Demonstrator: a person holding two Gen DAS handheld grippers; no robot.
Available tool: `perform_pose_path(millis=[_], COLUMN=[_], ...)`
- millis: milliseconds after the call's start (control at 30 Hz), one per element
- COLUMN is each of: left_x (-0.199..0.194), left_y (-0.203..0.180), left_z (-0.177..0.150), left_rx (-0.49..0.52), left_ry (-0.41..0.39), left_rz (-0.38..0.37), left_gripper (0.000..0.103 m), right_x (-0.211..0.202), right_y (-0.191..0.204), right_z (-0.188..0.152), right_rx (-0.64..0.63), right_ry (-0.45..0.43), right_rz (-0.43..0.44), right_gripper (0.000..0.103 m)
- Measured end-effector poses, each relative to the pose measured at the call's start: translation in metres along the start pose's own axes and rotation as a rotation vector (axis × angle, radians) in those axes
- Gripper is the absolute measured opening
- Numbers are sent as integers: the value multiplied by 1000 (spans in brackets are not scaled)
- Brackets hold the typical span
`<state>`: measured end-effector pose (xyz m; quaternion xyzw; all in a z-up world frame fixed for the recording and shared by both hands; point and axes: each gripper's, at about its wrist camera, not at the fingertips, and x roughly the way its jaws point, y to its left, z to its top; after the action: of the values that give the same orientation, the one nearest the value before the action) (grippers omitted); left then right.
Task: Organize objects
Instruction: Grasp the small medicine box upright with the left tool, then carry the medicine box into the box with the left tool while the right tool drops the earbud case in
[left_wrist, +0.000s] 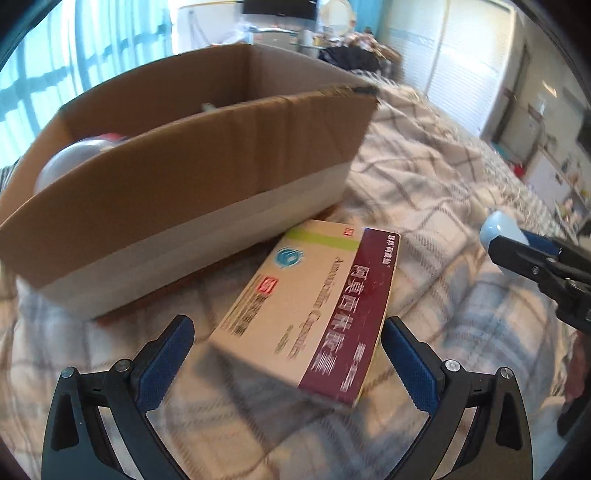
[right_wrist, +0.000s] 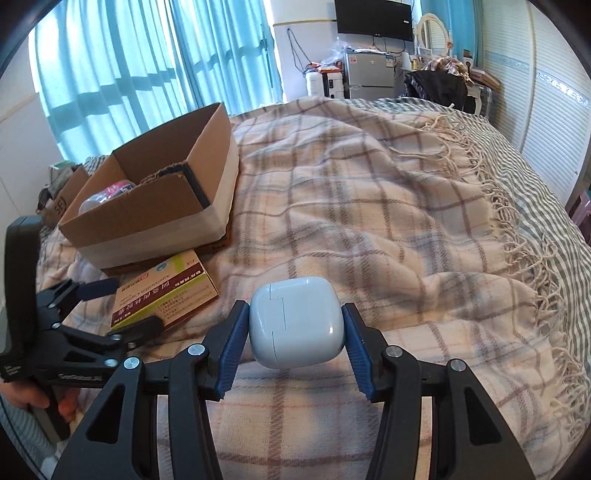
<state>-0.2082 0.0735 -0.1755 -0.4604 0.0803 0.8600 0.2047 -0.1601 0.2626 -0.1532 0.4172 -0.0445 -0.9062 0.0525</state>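
Observation:
A medicine box (left_wrist: 314, 306), cream with a maroon band, lies on the plaid blanket in front of an open cardboard box (left_wrist: 207, 184). My left gripper (left_wrist: 288, 332) is open, its jaws on either side of the medicine box's near end, the right pad close to its edge. The medicine box (right_wrist: 164, 291) and left gripper (right_wrist: 122, 302) also show in the right wrist view. My right gripper (right_wrist: 293, 325) is shut on a pale blue earbud case (right_wrist: 295, 323), held above the blanket. The case (left_wrist: 498, 229) shows at the right of the left wrist view.
The cardboard box (right_wrist: 155, 206) holds a clear rounded item (left_wrist: 70, 162) and a pink item (right_wrist: 118, 188). The plaid blanket (right_wrist: 369, 192) with a fringe covers the bed. A fridge (right_wrist: 369, 74), a TV and blue curtains stand beyond.

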Motion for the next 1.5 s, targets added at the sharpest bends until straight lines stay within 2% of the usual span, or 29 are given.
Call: perform_pose_path(millis=[67,167,333,433,567,633,667,700,733,767,833,967,1067,1200,1233,1333,1500], left_x=[6,10,-3,-16,-47,-63,-71,-80,-88,-96,-109,-123,-119,-105,-104,-108,-142], left_y=[-3,-8,-10,-11,-15,-13,-13,-13,-11,-7,0,12,16,12,12,13,16], left_z=[2,8,4,-4,-19,-24,-25,-26,-26,-27,-27,-38,-48,-57,-59,-54,-28], left_rx=[18,12,-43,-81,-77,-89,-96,-101,-107,-122,-151,-187,-229,-197,-203,-219,-209], left_ry=[9,12,-3,-2,-40,-62,-76,-98,-104,-94,-109,-118,-108,-80,-83,-96,-189], left_rz=[1,-19,-40,-17,58,54,56,62,107,122,99,104,77,138,134,129,131], left_gripper=[103,98,90,87,84,82,74,35,31,31,30,30,29,29,29,29,29], right_x=[1,3,5,-3,-18,-27,-31,-37,-41,-49,-60,-80,-86,-90,-91,-93,-99], right_y=[0,1,7,13,24,29,32,35,38,43,49,63,70,76,76,78,86], right_z=[-1,-2,-3,-4,-6,-8,-9,-9,-9,-9,-7,-8,-14,-18,-18,-16,3], right_rx=[-1,-4,-24,-35,-56,-68,-74,-81,-86,-93,-101,-118,-130,-138,-140,-146,-157], right_ry=[5,10,19,8,-6,-17,-21,-29,-37,-50,-69,-102,-103,-98,-98,-106,-136], right_rz=[-1,-3,-8,-5,-5,-9,-8,-5,-4,-3,2,19,28,34,36,48,82], right_gripper=[51,50,50,50,50,50,50,50,50,50,50,50,50,50,50,50,50])
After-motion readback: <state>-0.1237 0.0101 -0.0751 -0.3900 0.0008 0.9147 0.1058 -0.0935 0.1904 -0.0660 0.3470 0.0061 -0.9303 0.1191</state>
